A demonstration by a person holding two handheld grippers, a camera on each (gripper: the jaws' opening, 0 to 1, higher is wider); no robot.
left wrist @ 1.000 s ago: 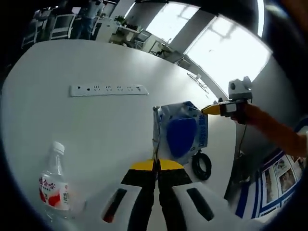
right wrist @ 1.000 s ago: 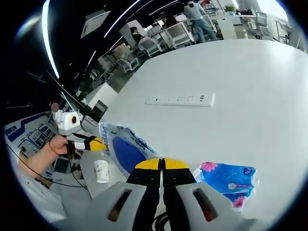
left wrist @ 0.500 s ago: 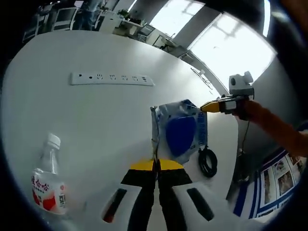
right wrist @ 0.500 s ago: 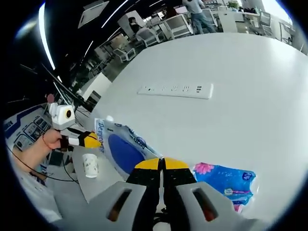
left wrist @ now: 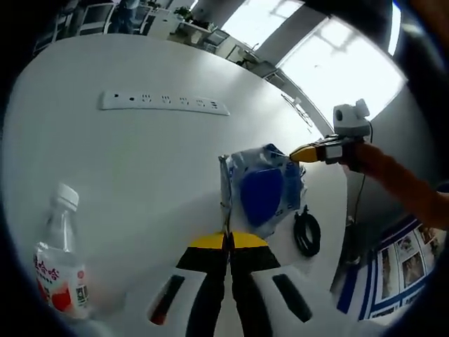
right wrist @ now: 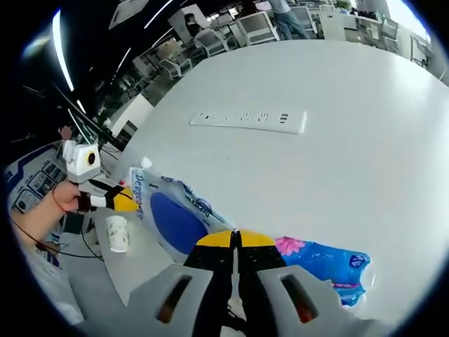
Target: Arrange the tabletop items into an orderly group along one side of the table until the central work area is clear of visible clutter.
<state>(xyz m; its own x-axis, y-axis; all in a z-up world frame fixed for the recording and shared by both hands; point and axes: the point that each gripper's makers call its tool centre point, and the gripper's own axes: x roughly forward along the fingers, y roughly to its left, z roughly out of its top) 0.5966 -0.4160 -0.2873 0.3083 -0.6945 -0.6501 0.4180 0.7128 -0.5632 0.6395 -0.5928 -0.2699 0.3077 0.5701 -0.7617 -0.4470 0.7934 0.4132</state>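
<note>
Left gripper [left wrist: 229, 239] and right gripper [right wrist: 236, 237] both clenched on opposite edges of blue-white wipes pack [left wrist: 262, 188], lifted near tabletop [left wrist: 140, 175] edge. "Deeyeo" partly readable. Water bottle [left wrist: 57, 263], red label; floral tissue pack [right wrist: 326, 265]; power strip [left wrist: 163, 102]; black cable [left wrist: 307, 234].

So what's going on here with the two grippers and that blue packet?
A person holds a blue and white packet stretched between both grippers above the white table. The left gripper is shut on one end and the right gripper on the other. A water bottle, a power strip, a coiled black cable and a tissue pack lie on the table.
</note>
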